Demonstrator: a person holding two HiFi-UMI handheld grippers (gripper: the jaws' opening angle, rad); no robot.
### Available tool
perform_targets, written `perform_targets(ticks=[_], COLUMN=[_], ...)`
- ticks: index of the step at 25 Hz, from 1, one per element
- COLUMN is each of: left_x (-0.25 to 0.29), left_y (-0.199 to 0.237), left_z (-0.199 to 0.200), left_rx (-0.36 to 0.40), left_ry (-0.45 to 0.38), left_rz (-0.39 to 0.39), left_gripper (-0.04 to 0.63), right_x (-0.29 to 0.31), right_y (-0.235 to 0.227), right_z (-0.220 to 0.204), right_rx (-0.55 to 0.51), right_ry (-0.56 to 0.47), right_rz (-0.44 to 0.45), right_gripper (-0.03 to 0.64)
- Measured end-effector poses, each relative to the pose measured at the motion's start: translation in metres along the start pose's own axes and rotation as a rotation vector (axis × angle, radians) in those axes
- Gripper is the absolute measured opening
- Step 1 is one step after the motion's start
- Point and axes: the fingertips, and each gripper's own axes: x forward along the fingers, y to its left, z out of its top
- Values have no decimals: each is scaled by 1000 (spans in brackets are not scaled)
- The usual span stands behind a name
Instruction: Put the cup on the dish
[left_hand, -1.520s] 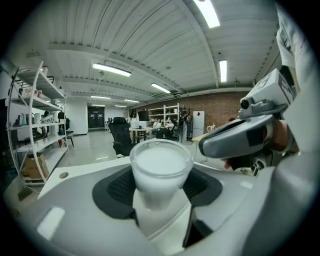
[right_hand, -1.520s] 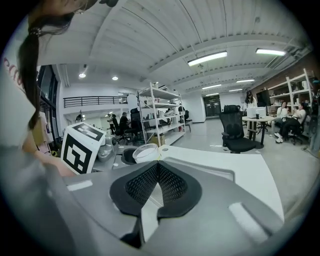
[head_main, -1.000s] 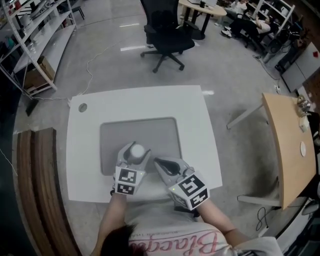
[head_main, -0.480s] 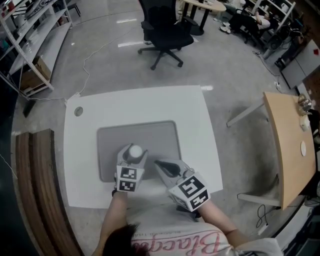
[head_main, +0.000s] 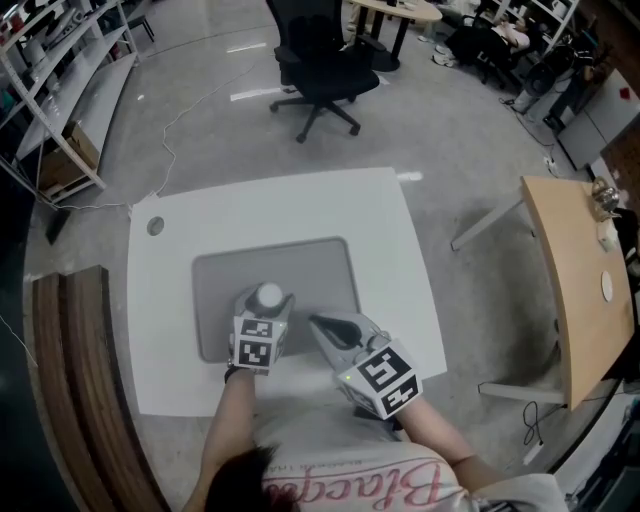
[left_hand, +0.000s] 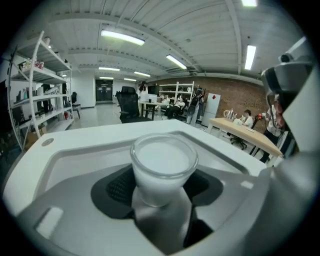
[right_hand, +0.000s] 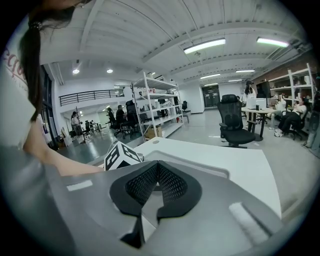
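Still astride the cup (left_hand: 164, 160), the left tool (head_main: 264, 308) is opening; right tool (head_main: 318, 323) stays closed, empty.

The left tool (head_main: 268, 300) points straight ahead above the near edge of the desk (head_main: 400, 260), its jaws opening with the white cup (left_hand: 164, 165) upright between the pads, which touch its sides. Just beside it, the right tool (head_main: 320, 323) angles in toward the left one, jaws together and empty. Both bare forearms (head_main: 232, 420) reach forward from the torso.

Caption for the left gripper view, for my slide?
Left gripper jaws opening around the white cup, over the gray dish.
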Motion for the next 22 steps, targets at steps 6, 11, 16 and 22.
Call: perform_targets(ticks=[6,11,16,22], left_x=[-13,-43,-86,-131], left_y=[1,6,5,-8], left_z=[2,5,29,50], left_rx=[27,-7,-6,17], left_ry=[23,-20,-124,-261], left_rz=[13,63,100,97], left_gripper=[362,364,359,210], right_x=[-3,-9,-11,-18], right_y=[-1,6,21,41], right_z=[6,14,20,18], right_rx=[34,-6,-32,-34], right_ry=[-34,-59,-79,-102], right_rz=[-26,-36,-38,-45], right_gripper=[0,0,0,0])
